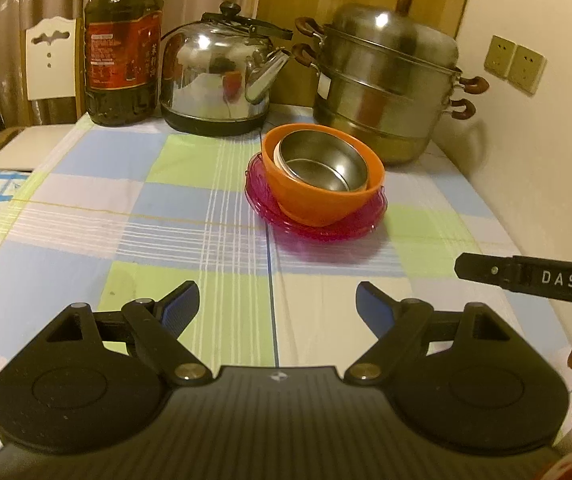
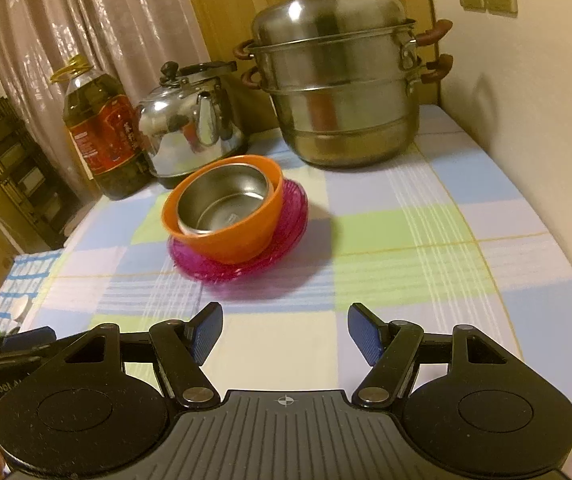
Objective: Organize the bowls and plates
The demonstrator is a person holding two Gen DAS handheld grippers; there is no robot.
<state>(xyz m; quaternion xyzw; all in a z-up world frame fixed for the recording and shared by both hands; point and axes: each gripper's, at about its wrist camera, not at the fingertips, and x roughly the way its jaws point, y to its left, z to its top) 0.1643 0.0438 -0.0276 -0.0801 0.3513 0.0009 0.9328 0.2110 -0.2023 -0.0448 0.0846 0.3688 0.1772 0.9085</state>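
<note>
Steel bowl (image 1: 323, 166) in orange bowl (image 1: 318, 200) on, seemingly, stacked pink plates (image 1: 318, 229); both tools (image 1: 277, 307) (image 2: 284, 329) agape, empty

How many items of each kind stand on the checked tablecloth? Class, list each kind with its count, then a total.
Pink plates: a stack, count unclear, at least 1
Orange bowl: 1
Steel bowl: 1
Kettle: 1
Steamer pot: 1
Oil bottle: 1
Total: at least 6

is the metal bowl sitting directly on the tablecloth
No, the metal bowl is nested inside the orange bowl, which rests on the pink plates.
</note>
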